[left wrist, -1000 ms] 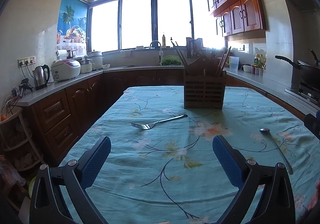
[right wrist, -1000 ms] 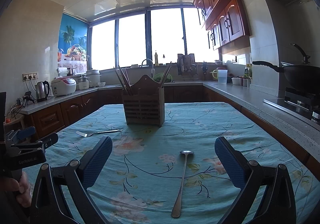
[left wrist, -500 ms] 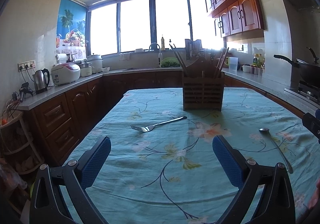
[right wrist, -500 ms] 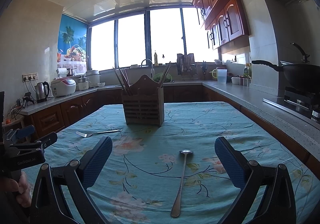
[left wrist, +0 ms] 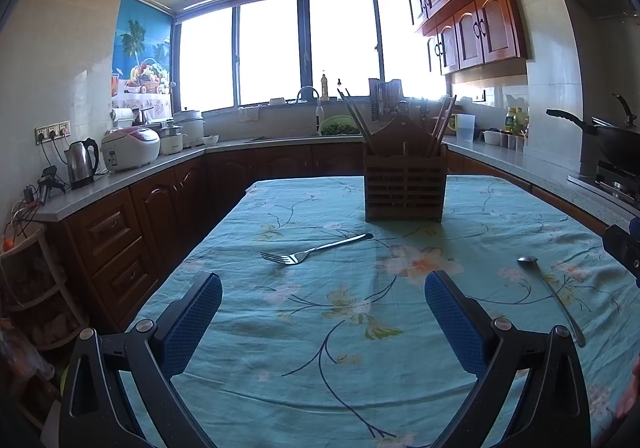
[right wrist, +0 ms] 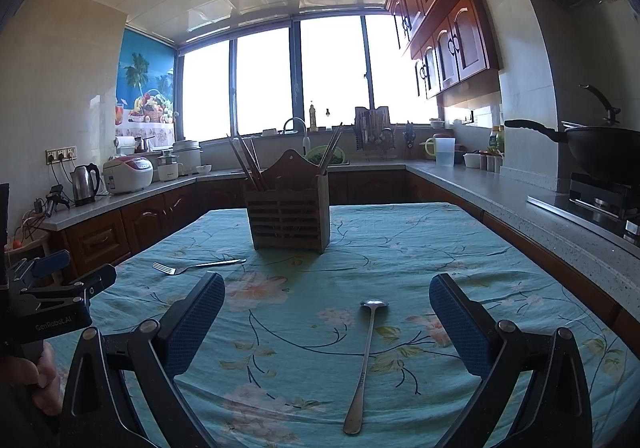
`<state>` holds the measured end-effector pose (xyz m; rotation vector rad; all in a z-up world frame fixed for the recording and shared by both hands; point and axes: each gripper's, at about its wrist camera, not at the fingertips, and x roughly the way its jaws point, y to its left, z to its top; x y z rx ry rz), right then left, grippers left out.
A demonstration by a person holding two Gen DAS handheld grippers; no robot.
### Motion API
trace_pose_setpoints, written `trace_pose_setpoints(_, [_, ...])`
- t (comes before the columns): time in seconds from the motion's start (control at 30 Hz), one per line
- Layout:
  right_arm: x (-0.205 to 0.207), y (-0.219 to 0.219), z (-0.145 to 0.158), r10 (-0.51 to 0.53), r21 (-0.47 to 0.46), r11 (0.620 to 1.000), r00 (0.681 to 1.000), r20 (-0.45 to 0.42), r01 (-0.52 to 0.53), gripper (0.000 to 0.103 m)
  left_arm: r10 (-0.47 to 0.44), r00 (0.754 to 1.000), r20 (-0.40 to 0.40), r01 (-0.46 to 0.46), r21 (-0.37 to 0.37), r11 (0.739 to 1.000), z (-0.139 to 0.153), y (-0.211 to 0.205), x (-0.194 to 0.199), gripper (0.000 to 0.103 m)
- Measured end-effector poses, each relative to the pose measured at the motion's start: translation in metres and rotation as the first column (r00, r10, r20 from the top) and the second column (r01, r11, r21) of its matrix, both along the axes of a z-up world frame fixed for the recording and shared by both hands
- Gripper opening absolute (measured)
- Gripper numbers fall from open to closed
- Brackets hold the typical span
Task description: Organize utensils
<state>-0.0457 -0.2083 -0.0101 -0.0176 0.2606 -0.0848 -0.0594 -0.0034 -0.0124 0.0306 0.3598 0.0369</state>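
Both grippers are hovering wide open and empty over a floral-clothed table: the left gripper facing a fork, the right gripper framing a long spoon, with a wooden utensil holder standing beyond, holding chopsticks.

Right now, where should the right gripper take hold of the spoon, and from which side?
Grip the spoon mid-handle, coming from above with the open right gripper. It lies flat on the tablecloth, handle toward the camera, so the fingers should straddle the thin handle crosswise.
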Motion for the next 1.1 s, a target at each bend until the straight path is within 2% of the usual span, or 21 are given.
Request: trace_pose_setpoints(1.1, [0.003, 0.007, 0.006, 0.008, 0.018, 1.000, 1.000, 0.001, -0.008, 0.103, -0.009, 1.000, -0.026, 0.009, -0.008, 1.000, 0.006, -0.016, 0.002, 0.102])
